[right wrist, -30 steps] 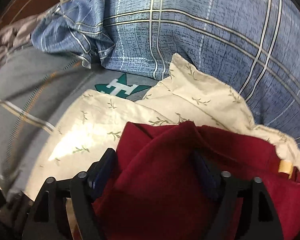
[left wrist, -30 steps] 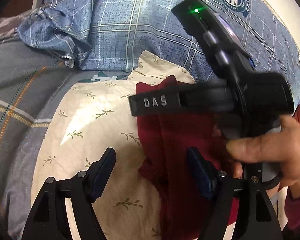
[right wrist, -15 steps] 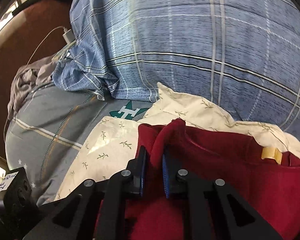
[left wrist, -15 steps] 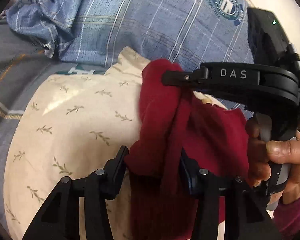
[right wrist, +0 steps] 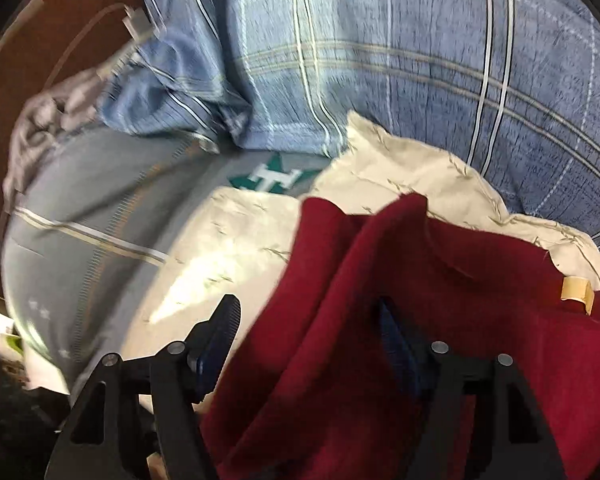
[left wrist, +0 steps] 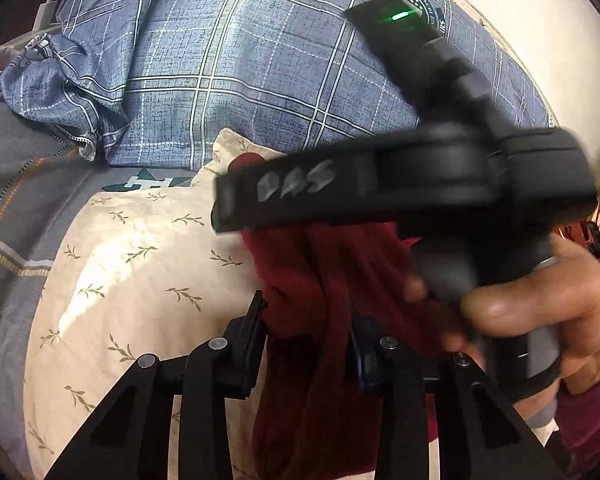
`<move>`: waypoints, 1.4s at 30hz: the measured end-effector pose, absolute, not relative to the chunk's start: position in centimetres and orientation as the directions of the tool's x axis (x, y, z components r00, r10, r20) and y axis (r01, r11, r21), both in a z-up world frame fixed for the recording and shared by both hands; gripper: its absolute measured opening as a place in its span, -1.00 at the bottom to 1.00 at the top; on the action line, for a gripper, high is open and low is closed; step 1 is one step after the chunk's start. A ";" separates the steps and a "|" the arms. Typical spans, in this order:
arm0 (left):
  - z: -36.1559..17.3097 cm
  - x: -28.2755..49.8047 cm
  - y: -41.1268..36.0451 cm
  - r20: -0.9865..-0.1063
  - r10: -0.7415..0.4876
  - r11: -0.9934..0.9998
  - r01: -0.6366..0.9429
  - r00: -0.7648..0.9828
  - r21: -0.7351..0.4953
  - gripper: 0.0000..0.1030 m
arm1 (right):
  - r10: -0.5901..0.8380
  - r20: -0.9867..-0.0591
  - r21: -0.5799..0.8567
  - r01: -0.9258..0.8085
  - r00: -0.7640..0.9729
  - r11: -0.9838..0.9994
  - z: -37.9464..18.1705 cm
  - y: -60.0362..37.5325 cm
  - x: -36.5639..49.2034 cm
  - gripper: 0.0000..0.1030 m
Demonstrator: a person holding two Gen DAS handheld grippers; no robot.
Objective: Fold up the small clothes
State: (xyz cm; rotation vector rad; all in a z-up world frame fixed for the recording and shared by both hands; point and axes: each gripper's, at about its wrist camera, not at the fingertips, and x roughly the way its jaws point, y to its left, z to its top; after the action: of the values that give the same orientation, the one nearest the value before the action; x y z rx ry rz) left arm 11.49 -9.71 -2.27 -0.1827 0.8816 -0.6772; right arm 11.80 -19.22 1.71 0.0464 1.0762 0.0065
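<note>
A dark red garment point(left wrist: 316, 264) lies bunched on a cream leaf-print pillow point(left wrist: 140, 264). My left gripper point(left wrist: 308, 320) is closing, and its pads press a gathered fold of the red cloth. In the left wrist view my right gripper point(left wrist: 236, 204) is blurred, crossing just above the garment in a person's hand point(left wrist: 540, 304). In the right wrist view my right gripper point(right wrist: 306, 308) is opening, its jaws wide. A raised fold of the red garment point(right wrist: 420, 320) stands loose between them and drapes over the right finger. A tan label point(right wrist: 576, 292) shows on the garment's right side.
A blue plaid duvet point(left wrist: 240, 80) is heaped behind the pillow. Grey bedding point(left wrist: 20, 184) with striped trim runs along the left. A white charger and cable point(right wrist: 136, 20) lie at the far left by a brown headboard.
The left jaws narrowed from wide onto the red fold. The right jaws pinched a fold shut half a second ago and have since spread wide, and that gripper rose slightly.
</note>
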 end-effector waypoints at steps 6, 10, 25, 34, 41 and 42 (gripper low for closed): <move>-2.1 11.6 -10.1 -0.665 -0.603 0.786 0.471 0.442 -0.400 -0.34 | -0.029 -0.854 -0.015 0.030 0.520 0.999 2.1 -20.2 10.9 -0.53; -2.1 11.4 -10.2 -0.677 -0.584 0.798 0.469 0.448 -0.378 -0.13 | -0.015 -0.841 0.003 0.032 0.542 0.999 2.5 -21.1 10.4 -0.59; -2.2 11.5 -10.0 -0.706 -0.550 0.819 0.453 0.447 -0.351 0.23 | 0.052 -0.831 0.090 0.041 0.554 0.995 2.7 -22.7 9.9 -0.60; -2.9 12.1 -9.8 -0.721 -0.568 0.805 0.449 0.396 -0.388 0.15 | 0.063 -0.827 0.107 0.047 0.558 0.993 2.6 -22.8 9.9 -0.60; -2.5 11.7 -10.1 -0.703 -0.611 0.767 0.491 0.364 -0.413 -0.55 | 0.081 -0.820 0.135 0.054 0.567 0.989 2.7 -23.3 9.4 -0.60; -2.5 11.6 -10.1 -0.703 -0.608 0.769 0.492 0.368 -0.408 -0.56 | 0.081 -0.819 0.136 0.055 0.568 0.989 2.7 -23.3 9.3 -0.60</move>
State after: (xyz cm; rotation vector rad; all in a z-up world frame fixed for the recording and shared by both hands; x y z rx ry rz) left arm 11.61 -10.06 -2.46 -0.1370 0.9622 -0.7092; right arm 9.31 -23.31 2.71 0.1524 0.9671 0.0150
